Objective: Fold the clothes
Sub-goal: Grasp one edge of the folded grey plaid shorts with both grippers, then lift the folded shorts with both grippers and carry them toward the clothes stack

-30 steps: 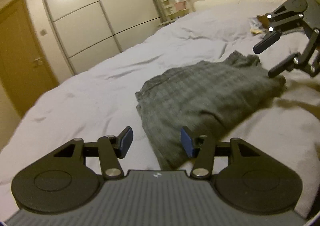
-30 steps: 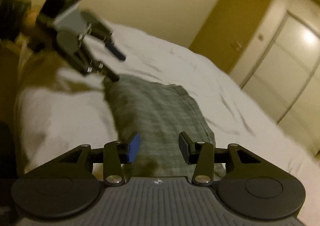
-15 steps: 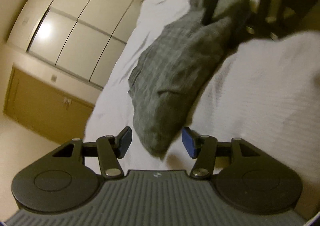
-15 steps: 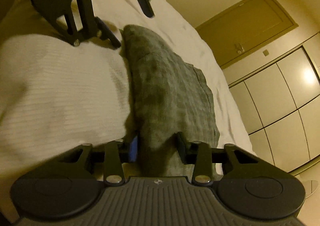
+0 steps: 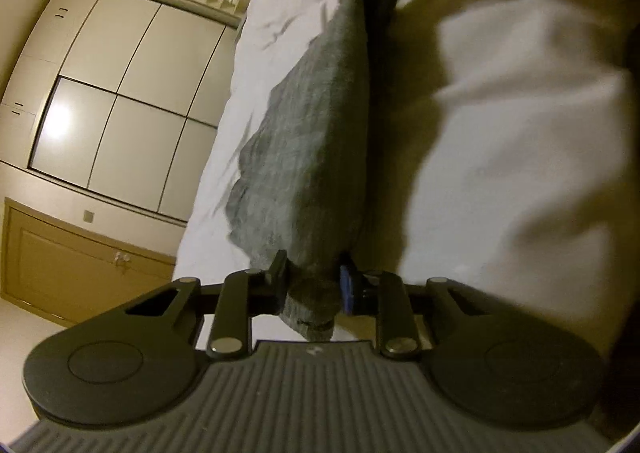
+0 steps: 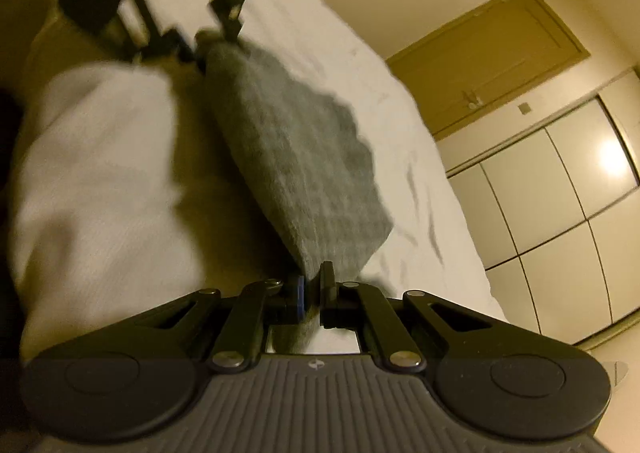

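Both views are dim and yellow-tinted. A lamp glares as a white patch on the glossy wardrobe doors (image 5: 56,125), so the light probably comes from overhead. Heavy soft shadows lie across the bed (image 5: 500,133). Motion blur smears the cloth (image 6: 304,173) and far tool (image 6: 192,49). Fisheye distortion bends the room's straight lines.

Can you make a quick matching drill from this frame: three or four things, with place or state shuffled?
Things:
1. left tool
2. grey garment
3. wardrobe doors
4. wooden door

States:
a. pale, glossy, with a light glare
b. stretched between both tools over the white bed
c. brown, closed
d. clamped on a bunched cloth end

Pairs: 1-d, 2-b, 3-a, 4-c
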